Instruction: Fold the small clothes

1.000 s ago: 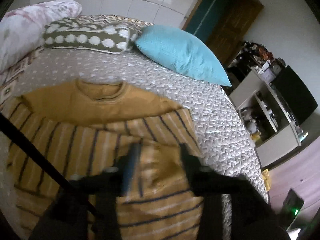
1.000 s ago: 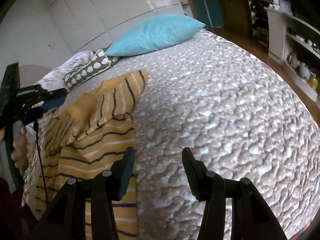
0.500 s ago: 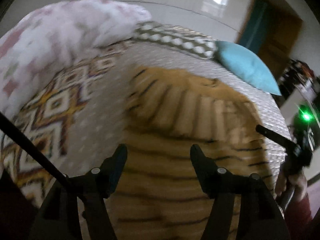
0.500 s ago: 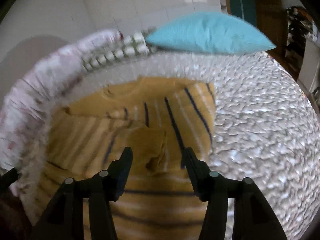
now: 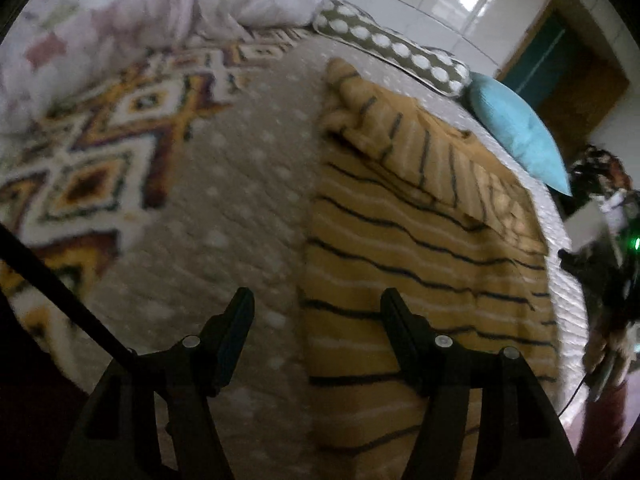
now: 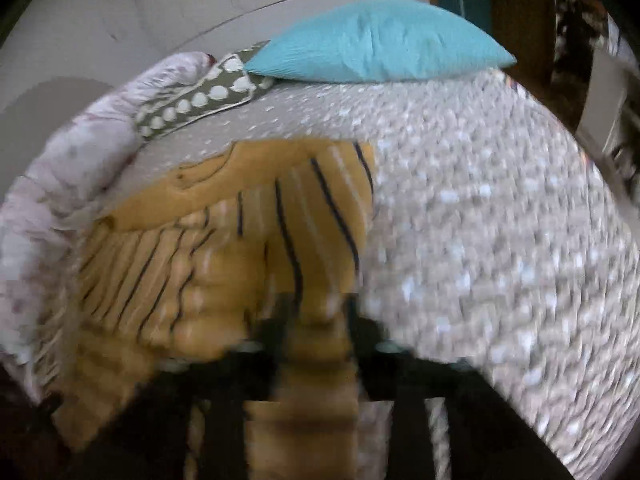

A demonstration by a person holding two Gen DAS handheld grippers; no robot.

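Note:
A mustard-yellow sweater with dark and white stripes lies on the grey quilted bedspread, its sleeves folded over the body. My left gripper is open and empty, hovering over the sweater's left edge near the hem. In the right wrist view the sweater lies ahead and to the left. My right gripper is blurred and narrowed, with sweater fabric between its fingers near the right hem. It also shows at the right edge of the left wrist view.
A teal pillow, a green dotted pillow and a pale floral duvet lie at the bed's head. A patterned blanket lies left of the sweater. A shelf unit stands past the bed's right side.
My left gripper let go of the folded sleeve and swung to the sweater's left edge, open. My right gripper moved onto the sweater's right hem and narrowed on the fabric.

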